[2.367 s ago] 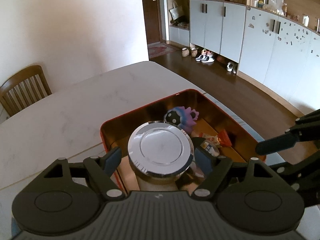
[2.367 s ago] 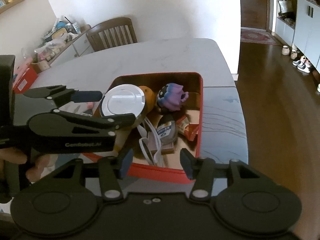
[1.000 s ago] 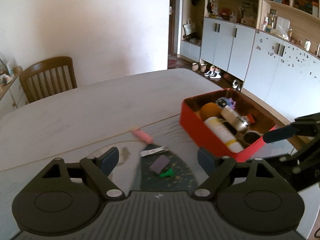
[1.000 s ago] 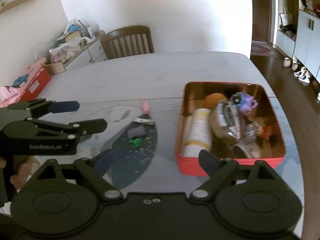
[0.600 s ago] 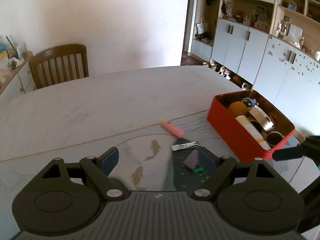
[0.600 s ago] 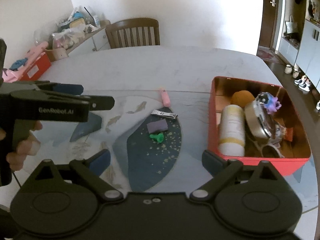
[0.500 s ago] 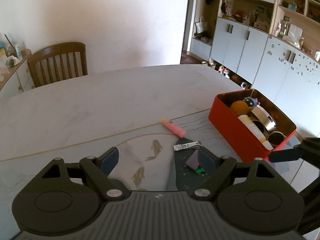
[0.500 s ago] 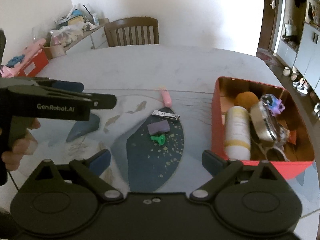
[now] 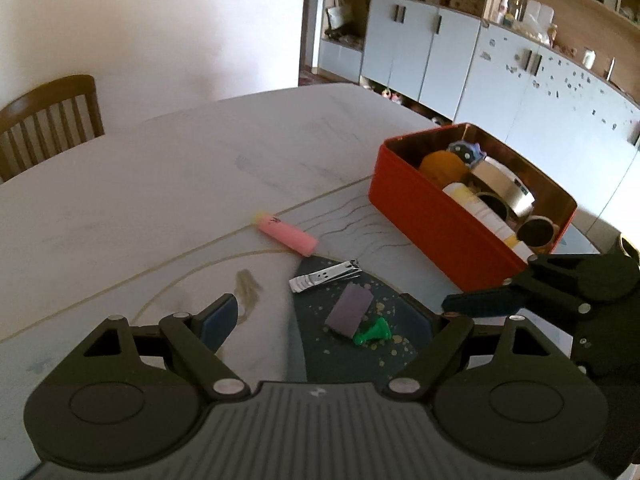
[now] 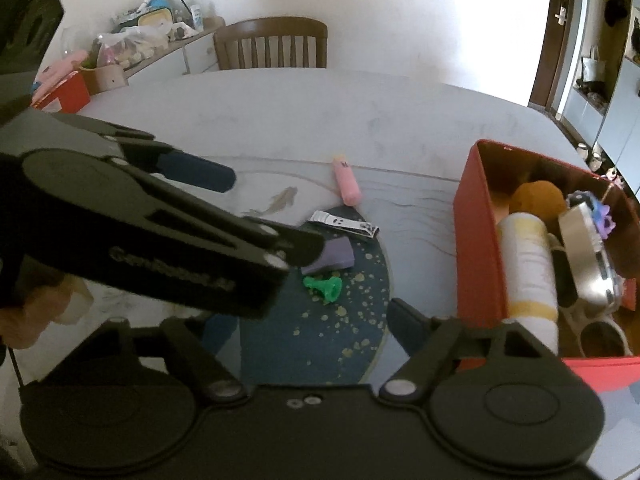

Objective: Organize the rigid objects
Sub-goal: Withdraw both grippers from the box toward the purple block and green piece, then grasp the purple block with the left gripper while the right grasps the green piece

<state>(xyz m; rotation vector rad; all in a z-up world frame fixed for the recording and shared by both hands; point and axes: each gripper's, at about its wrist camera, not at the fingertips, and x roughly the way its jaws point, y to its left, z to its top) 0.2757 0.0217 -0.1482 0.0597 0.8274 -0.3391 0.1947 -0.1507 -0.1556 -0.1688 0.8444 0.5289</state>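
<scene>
A red box [image 9: 440, 216] sits toward the table's right edge, holding a white and yellow bottle [image 10: 528, 268], an orange ball [image 10: 538, 198], a round metal tin [image 10: 588, 256] and a purple toy [image 10: 602, 216]. Left of it, on the table [image 9: 160, 184], lie a pink tube [image 9: 286, 234], nail clippers [image 9: 324, 277], a purple block [image 9: 349, 309] and a green piece [image 9: 372, 332]. The left gripper [image 9: 324, 322] hovers above these with jaws apart and empty. The right gripper [image 10: 304, 320] is closing, nothing between its jaws.
</scene>
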